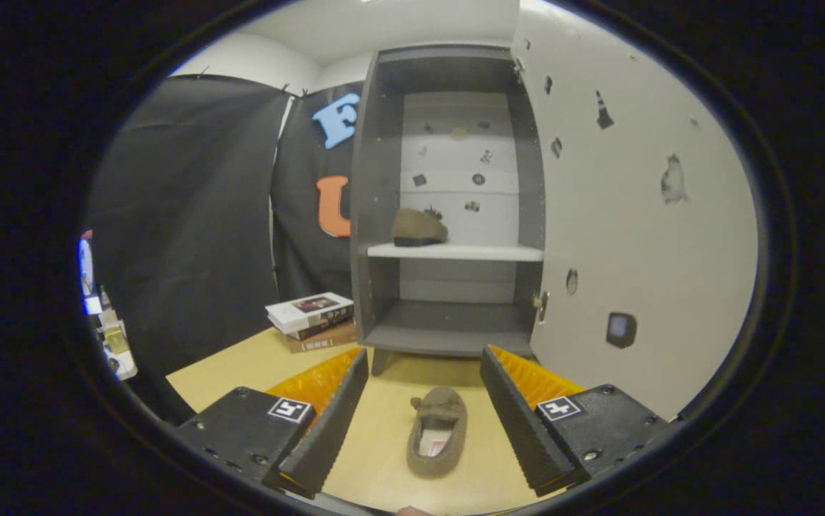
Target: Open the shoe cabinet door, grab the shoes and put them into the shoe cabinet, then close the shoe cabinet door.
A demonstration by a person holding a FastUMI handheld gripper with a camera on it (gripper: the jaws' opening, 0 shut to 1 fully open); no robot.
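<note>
Two shoes: one [419, 228] on the cabinet [376, 215] shelf, one [438, 431] on the table [254, 365] between the wide-open, empty tongs [423, 423].

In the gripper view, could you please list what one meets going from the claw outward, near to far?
Open claw → slipper on the table between its fingers → cabinet's bottom shelf → second slipper on the upper shelf → cabinet's back panel.
</note>
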